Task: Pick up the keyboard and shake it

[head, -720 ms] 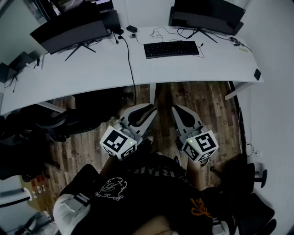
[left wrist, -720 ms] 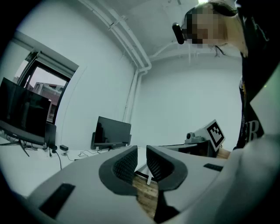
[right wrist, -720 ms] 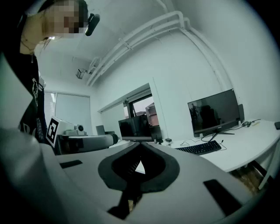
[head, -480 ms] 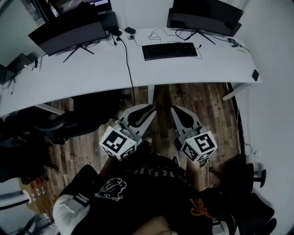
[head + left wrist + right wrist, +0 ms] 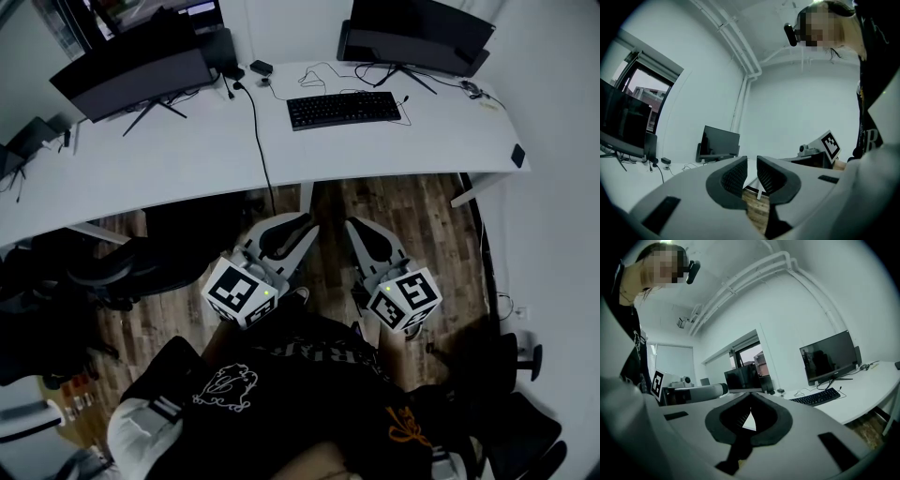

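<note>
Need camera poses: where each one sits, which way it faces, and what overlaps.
Head view: on the head, steeply down at desk, keyboard, floor; shows torso, left gripper, right gripper.
Left gripper view: on left gripper, along its jaws toward desk and a monitor; torso at right.
Right gripper view: on right gripper, along shut jaws toward keyboard and desk; torso at left.
Shared: keyboard in head and right gripper views.
</note>
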{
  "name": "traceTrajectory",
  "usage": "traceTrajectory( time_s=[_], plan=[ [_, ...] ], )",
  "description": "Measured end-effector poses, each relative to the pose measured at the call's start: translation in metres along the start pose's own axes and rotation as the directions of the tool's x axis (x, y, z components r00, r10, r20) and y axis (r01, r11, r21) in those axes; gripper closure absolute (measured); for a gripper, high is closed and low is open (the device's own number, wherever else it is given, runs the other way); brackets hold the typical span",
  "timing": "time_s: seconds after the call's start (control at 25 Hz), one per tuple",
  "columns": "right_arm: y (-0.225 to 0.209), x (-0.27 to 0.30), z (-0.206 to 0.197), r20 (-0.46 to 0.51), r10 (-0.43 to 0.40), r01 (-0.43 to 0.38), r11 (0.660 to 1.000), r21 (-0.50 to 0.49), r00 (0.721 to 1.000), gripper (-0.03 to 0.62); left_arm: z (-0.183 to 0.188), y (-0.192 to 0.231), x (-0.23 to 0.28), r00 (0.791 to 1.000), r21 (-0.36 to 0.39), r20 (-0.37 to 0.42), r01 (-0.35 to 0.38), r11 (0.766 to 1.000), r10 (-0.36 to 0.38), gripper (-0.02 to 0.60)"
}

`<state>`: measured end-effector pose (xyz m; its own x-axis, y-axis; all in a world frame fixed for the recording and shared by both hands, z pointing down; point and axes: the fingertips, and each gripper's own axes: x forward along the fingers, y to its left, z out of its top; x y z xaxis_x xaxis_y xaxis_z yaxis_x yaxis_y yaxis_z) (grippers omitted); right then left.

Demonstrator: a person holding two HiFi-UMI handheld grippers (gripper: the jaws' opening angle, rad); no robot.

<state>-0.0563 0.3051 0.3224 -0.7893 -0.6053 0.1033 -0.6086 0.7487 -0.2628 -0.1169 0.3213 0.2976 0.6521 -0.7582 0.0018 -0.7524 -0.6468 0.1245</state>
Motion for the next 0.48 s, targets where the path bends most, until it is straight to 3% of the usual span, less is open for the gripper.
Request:
traceTrajectory(
  time_s=[0.48],
  plan=[
    [-0.022, 0.042, 0.009, 0.007, -0.070, 0.070, 0.998, -0.007, 0.998, 0.585, 0.008, 0.047, 0.027, 0.996, -0.007, 0.012, 0.092, 0.996, -0.092, 0.506]
  ],
)
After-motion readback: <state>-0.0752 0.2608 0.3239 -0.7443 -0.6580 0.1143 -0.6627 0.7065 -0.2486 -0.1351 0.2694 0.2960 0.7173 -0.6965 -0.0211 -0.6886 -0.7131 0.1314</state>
